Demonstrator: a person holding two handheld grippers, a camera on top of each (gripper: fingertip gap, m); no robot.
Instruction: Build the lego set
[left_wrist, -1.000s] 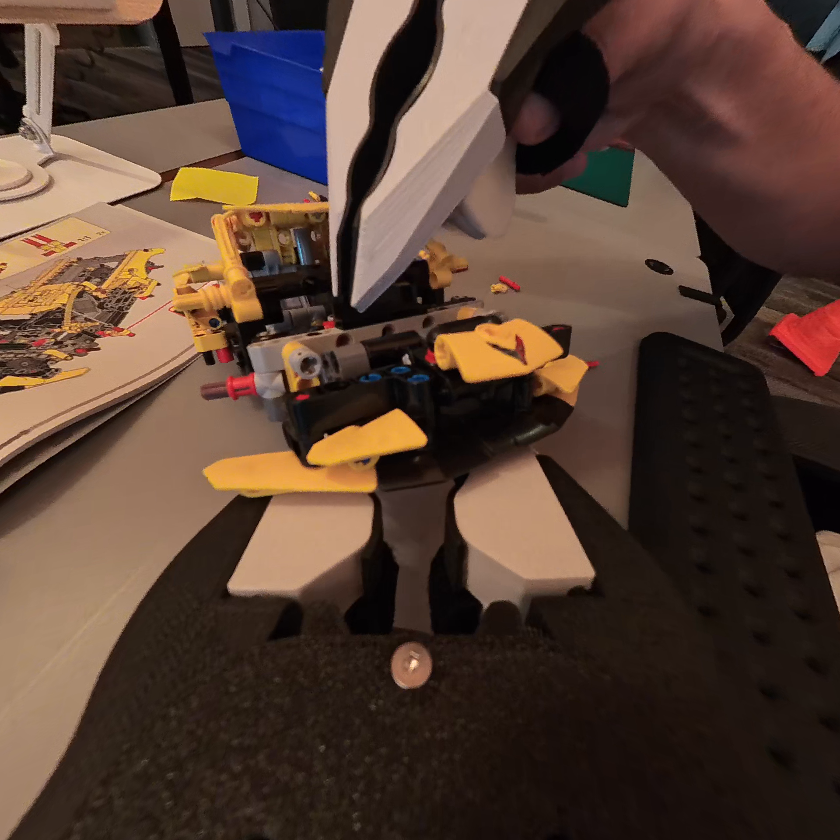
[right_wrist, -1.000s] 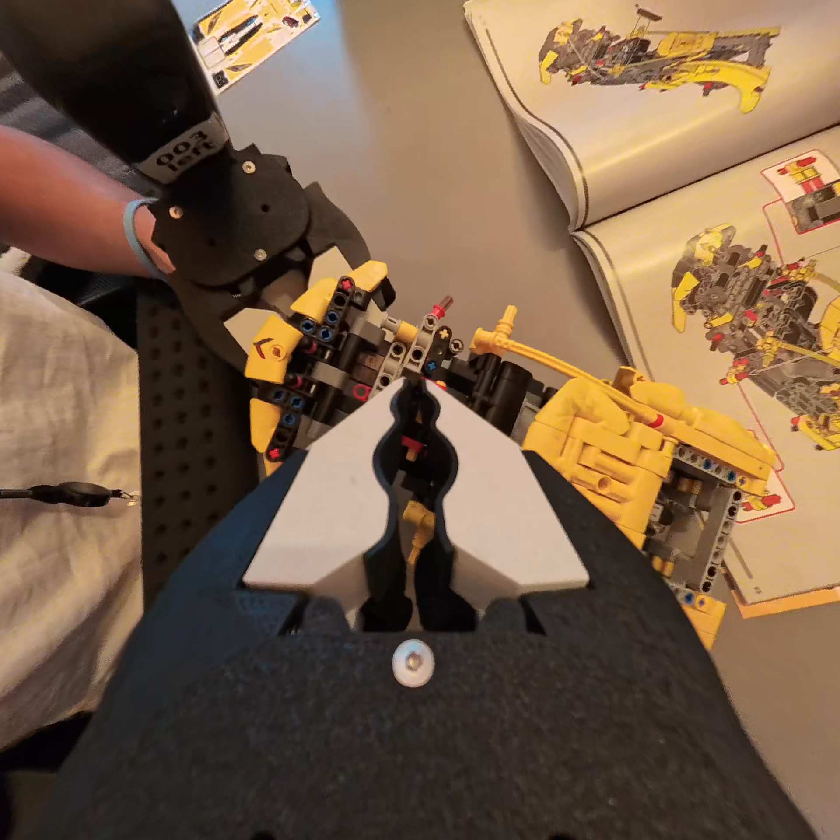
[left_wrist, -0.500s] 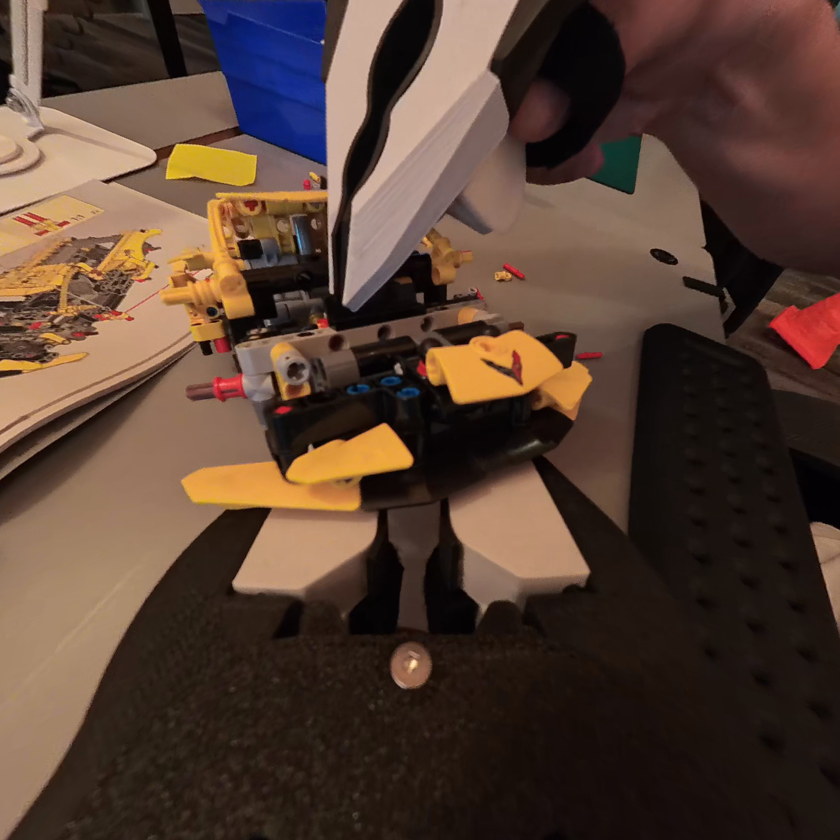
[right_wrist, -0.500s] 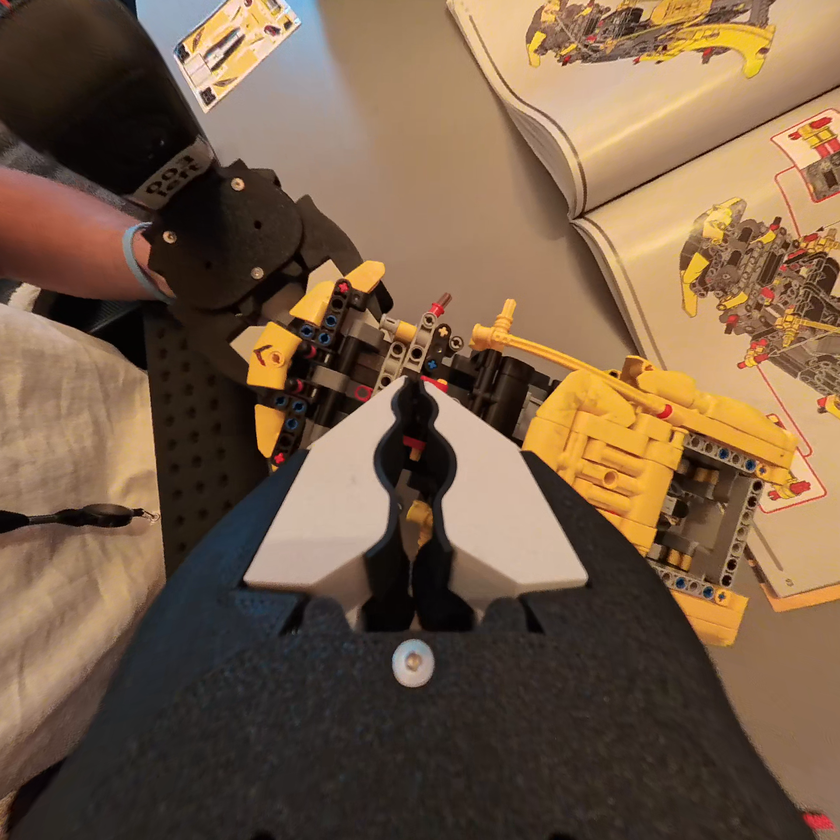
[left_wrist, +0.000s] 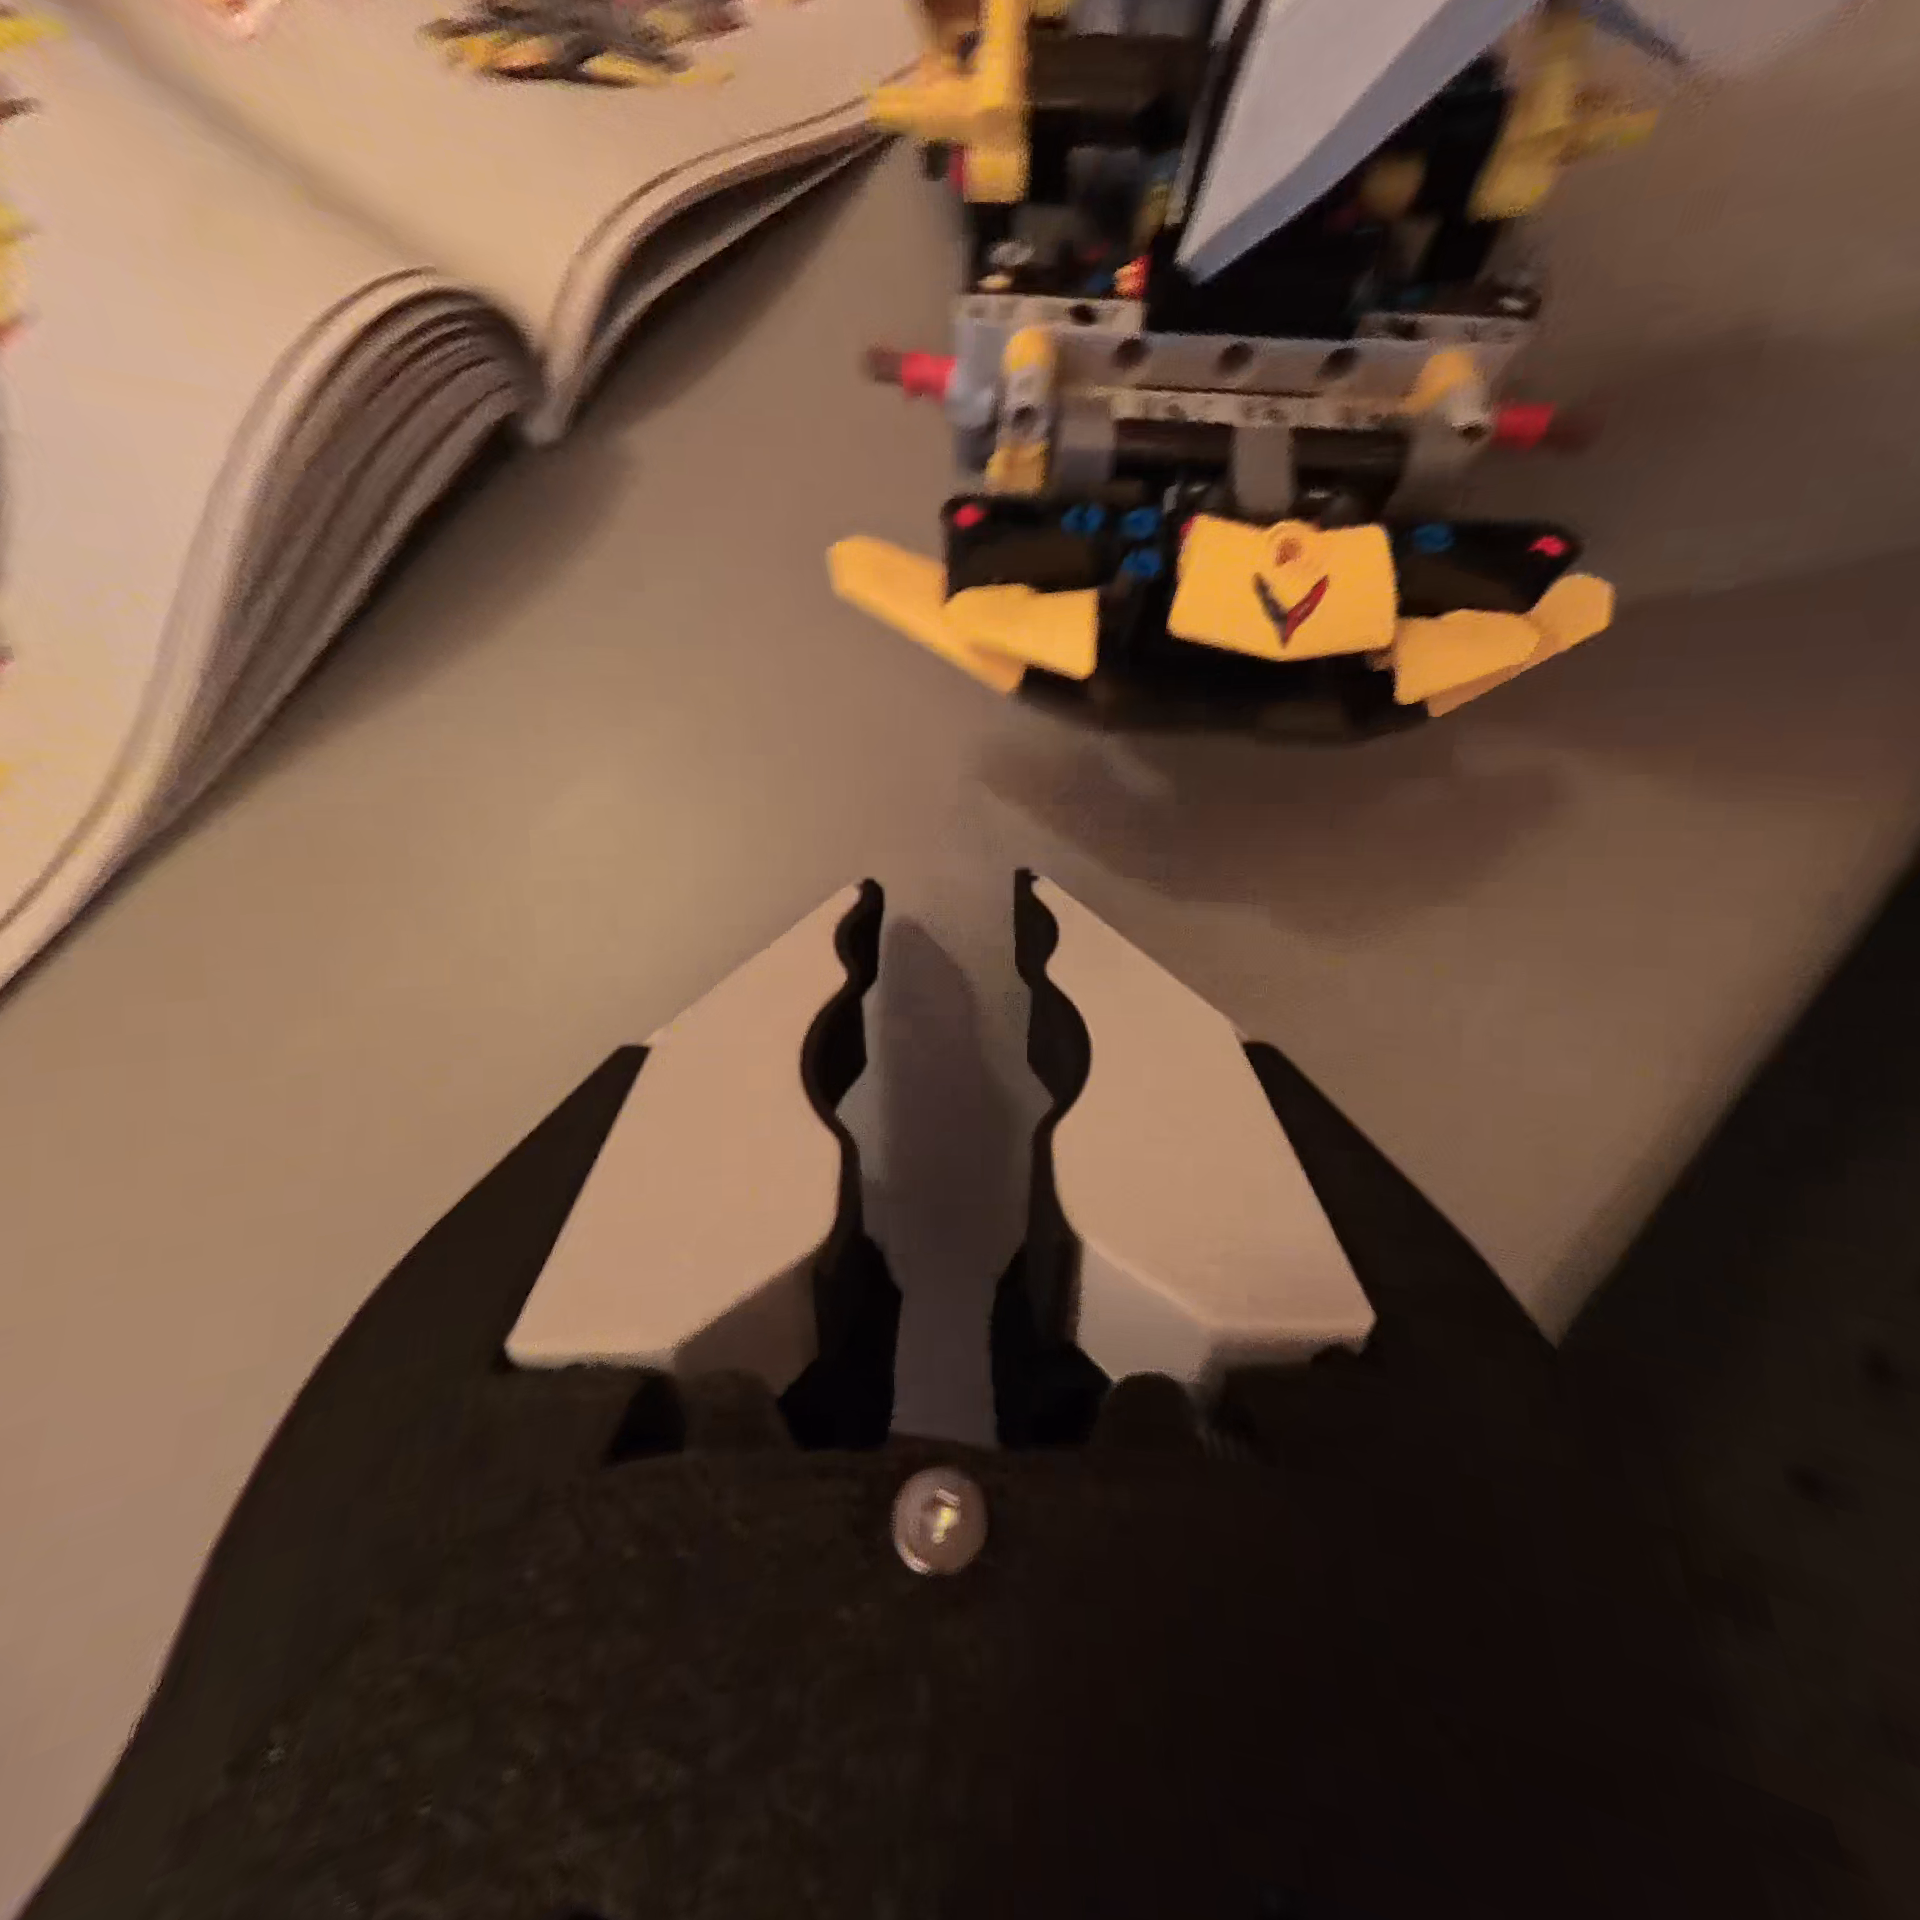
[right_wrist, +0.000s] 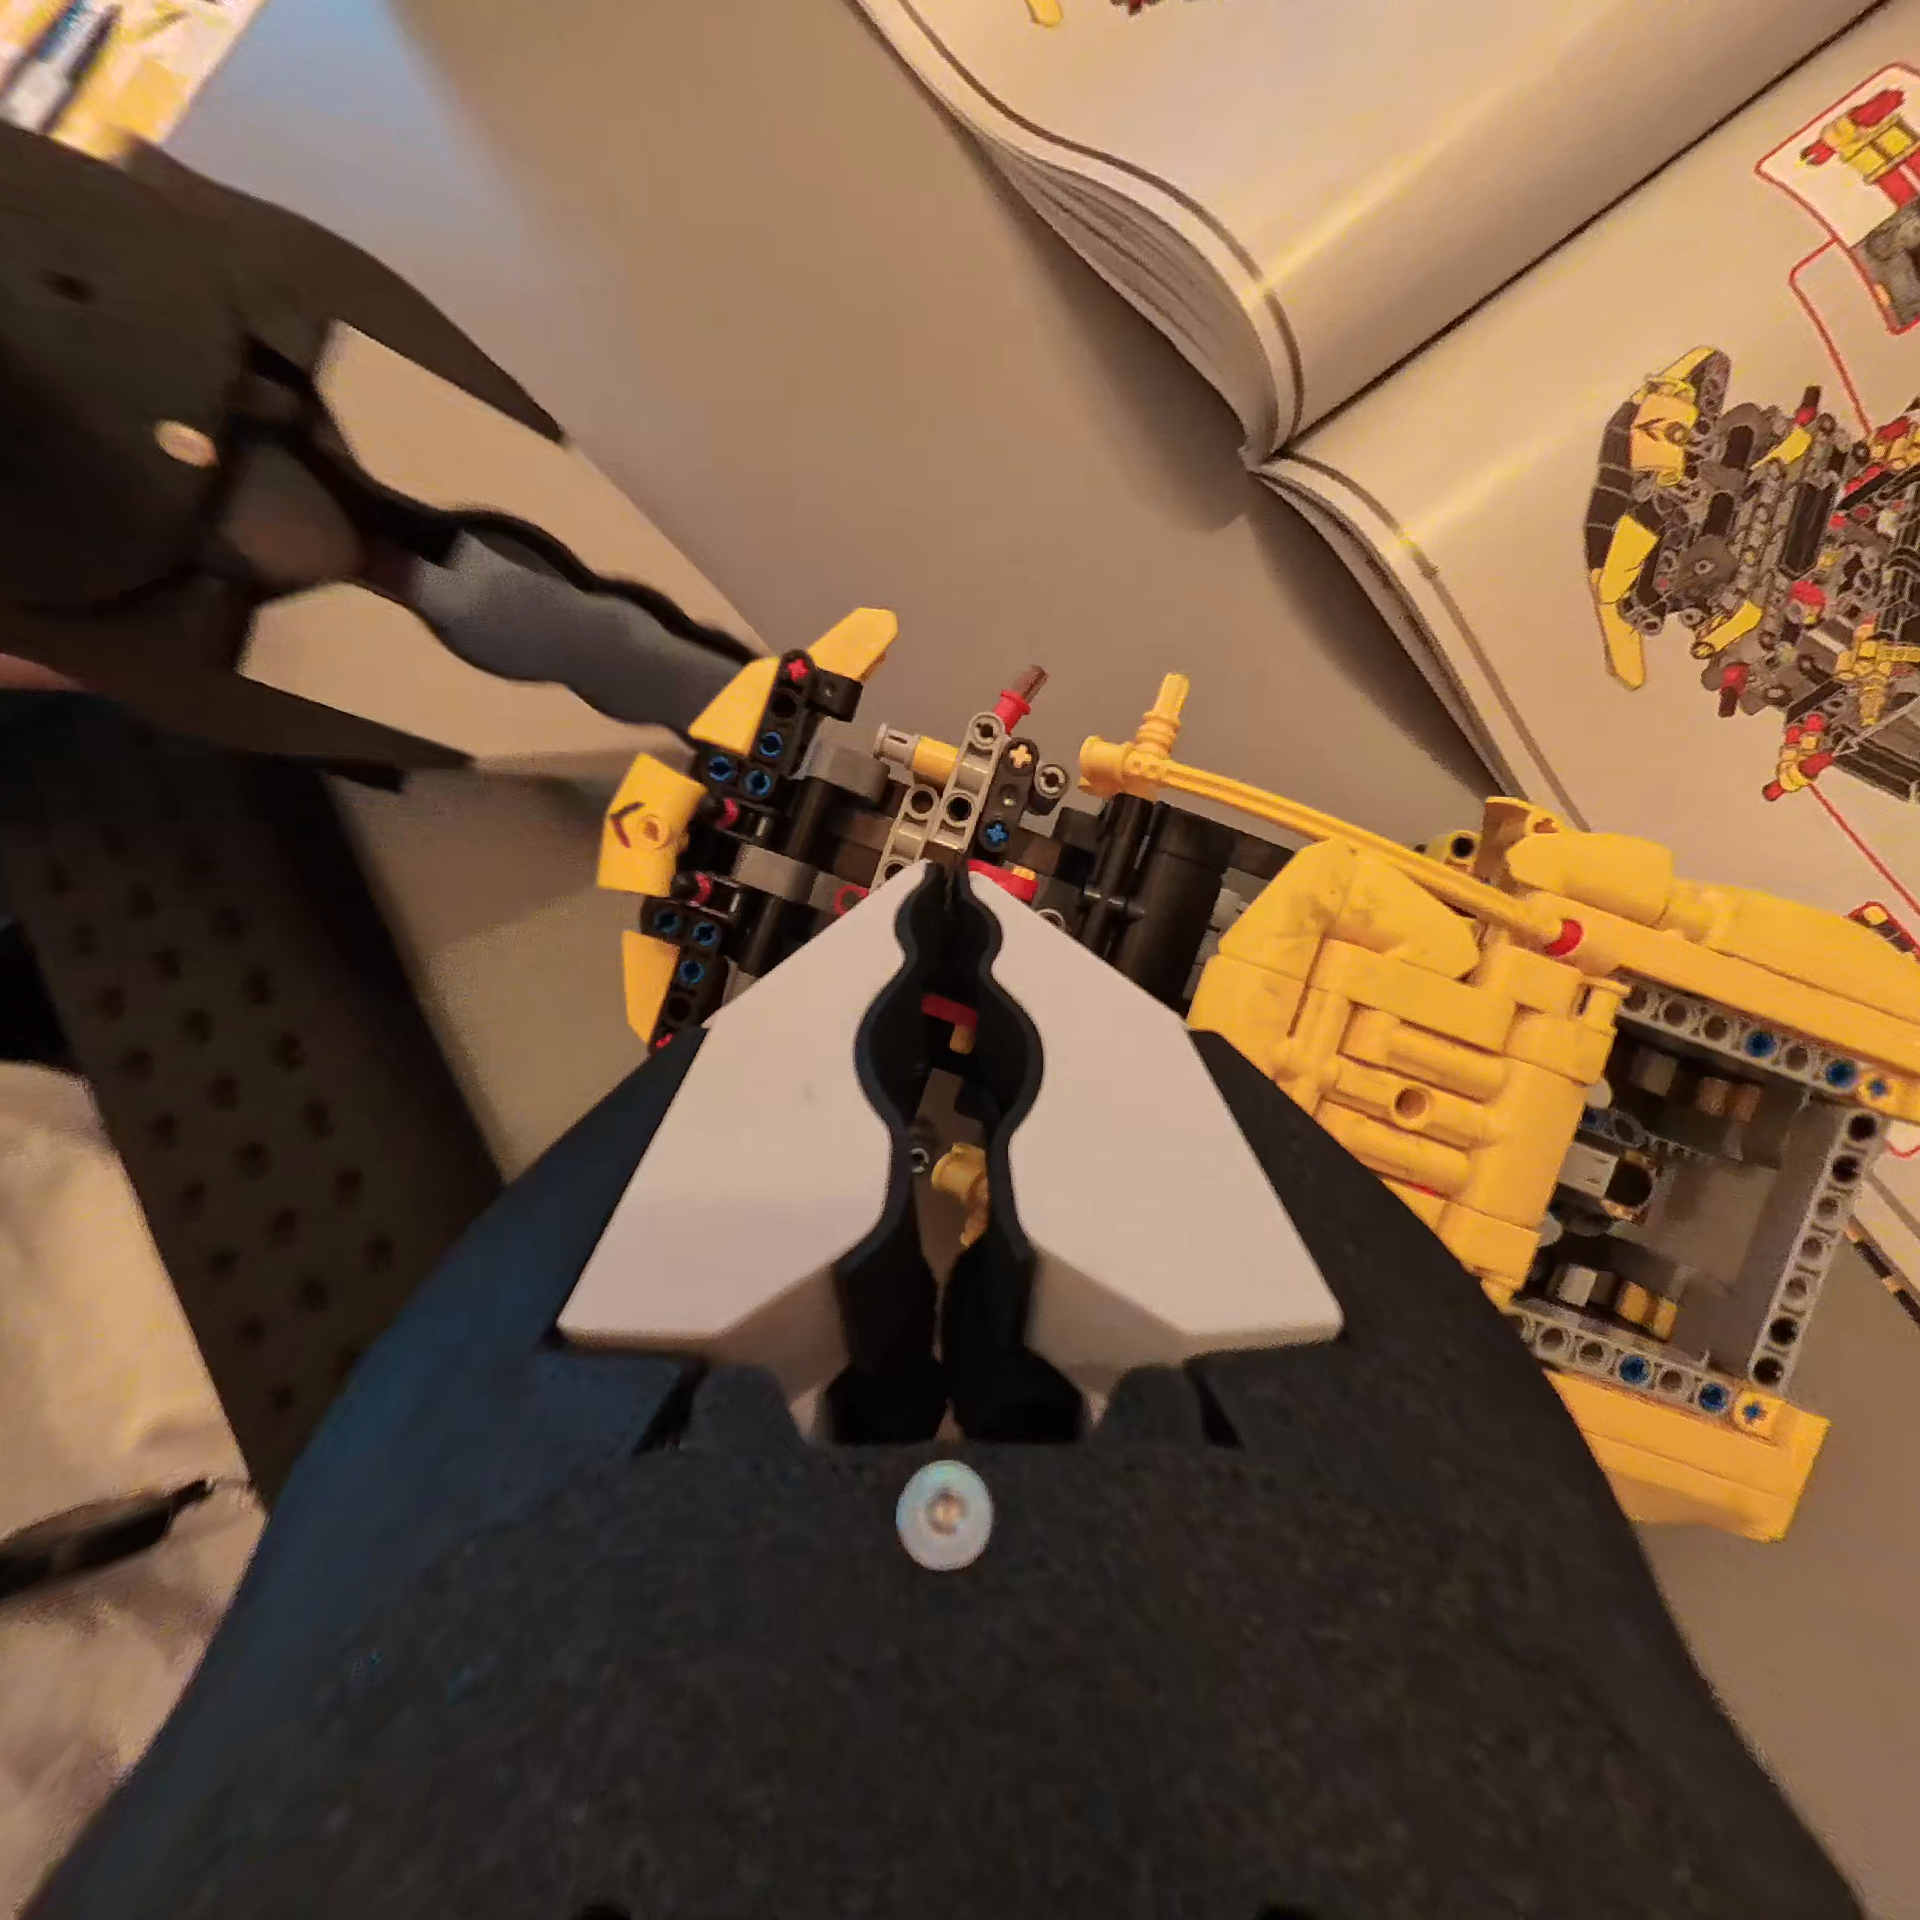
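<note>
Lego car lies lengthwise under the pressed-together right gripper; the spread, empty left gripper faces its nose.

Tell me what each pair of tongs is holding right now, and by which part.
Left tongs: open, empty, apart from the lego car. Right tongs: tips shut on the car's black middle frame, behind the grey beam.

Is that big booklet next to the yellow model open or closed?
Open. The booklet lies flat on the table, pages spread either side of its spine, printed diagrams facing up.
</note>
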